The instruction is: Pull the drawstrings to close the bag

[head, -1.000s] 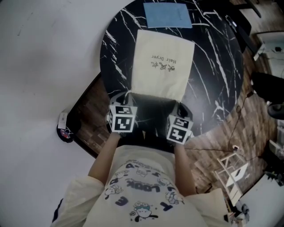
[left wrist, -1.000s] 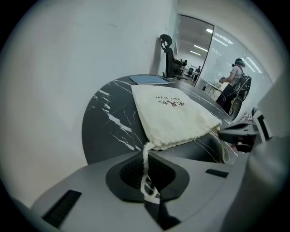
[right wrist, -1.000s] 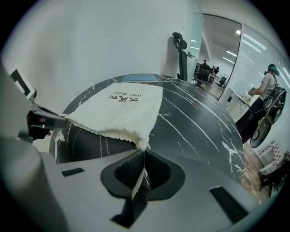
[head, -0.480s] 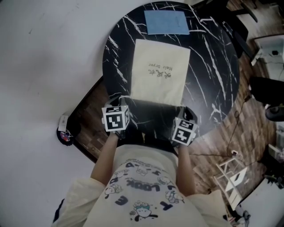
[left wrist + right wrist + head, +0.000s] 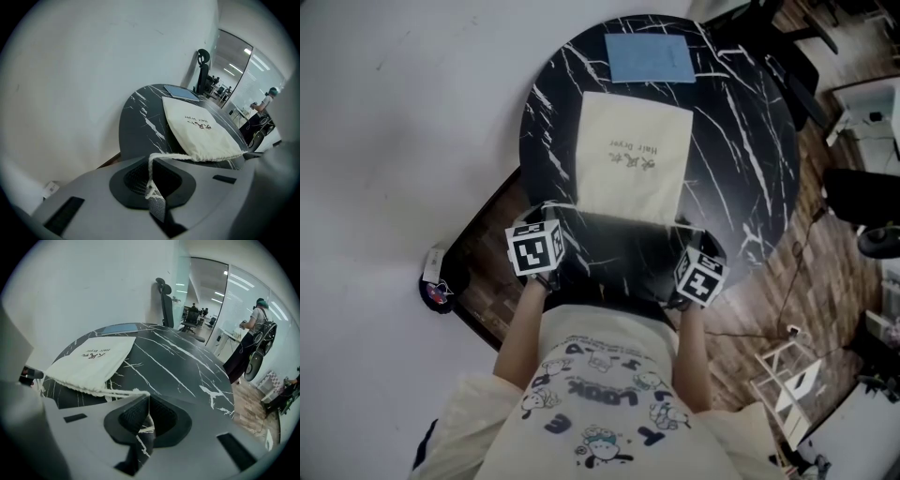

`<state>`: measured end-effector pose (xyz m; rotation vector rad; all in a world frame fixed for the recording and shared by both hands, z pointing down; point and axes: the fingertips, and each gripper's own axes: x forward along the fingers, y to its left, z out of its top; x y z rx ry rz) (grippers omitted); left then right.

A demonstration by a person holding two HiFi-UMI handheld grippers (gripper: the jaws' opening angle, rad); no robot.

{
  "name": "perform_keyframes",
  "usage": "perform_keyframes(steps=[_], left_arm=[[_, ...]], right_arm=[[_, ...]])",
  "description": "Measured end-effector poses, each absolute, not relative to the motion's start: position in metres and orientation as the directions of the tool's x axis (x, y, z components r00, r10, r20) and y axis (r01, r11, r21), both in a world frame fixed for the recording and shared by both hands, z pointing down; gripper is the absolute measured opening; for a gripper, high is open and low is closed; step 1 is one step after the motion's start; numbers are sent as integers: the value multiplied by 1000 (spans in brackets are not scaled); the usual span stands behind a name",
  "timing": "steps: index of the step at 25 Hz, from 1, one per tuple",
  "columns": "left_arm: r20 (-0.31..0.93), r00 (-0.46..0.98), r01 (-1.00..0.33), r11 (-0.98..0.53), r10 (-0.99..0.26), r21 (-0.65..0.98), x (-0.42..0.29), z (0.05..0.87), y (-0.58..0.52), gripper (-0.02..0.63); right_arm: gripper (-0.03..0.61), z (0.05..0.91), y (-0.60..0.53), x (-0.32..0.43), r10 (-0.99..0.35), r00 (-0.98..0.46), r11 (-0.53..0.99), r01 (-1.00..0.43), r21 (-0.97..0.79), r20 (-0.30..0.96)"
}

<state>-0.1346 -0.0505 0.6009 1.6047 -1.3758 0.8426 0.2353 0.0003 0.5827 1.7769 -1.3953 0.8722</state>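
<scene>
A cream drawstring bag [image 5: 633, 155] with dark print lies flat on the round black marble table [image 5: 741, 141], its gathered mouth toward me. My left gripper [image 5: 546, 223] is off the mouth's left corner and my right gripper [image 5: 694, 246] off its right corner. In the left gripper view the white drawstring [image 5: 161, 158] runs taut from the bag [image 5: 197, 129] into the left gripper [image 5: 151, 180], which is shut on its knotted end. In the right gripper view the other drawstring [image 5: 117, 392] leads from the bag [image 5: 91, 361] into the right gripper [image 5: 146, 404], which is shut on it.
A blue flat sheet [image 5: 649, 58] lies at the table's far edge. A white wall [image 5: 394, 141] is on the left, with a small object [image 5: 439, 286] on the floor. An office chair [image 5: 165, 303] and a standing person [image 5: 251, 341] are beyond the table. A white rack [image 5: 792, 375] stands at lower right.
Both grippers have moved apart, the left one leftward and the right one rightward, each with its string. The bag's near end has drawn narrower.
</scene>
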Motion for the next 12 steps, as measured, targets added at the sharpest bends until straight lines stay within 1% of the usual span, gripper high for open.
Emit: perform_keyframes(steps=[5,8,10,12], left_arm=[[888,148,-988,-25,-436,153,-145,598,-54,40],[885,153,-986,-7,-440,167,-157,597,-56,40],[876,219,-975,-53,-430,217,-153,593,-58,40],[867,261,-965,-128,-424,228,-141,589,-59,40]], right_arm=[[23,580,4,251,-505,211,-270,-960,79,837],[15,580,11,263,-486,244,-291,-951,107,840],[15,582,11,263,-493,229,-261,-959,108,839],[15,584,10,258,-507,197,-233,-969,87,839]])
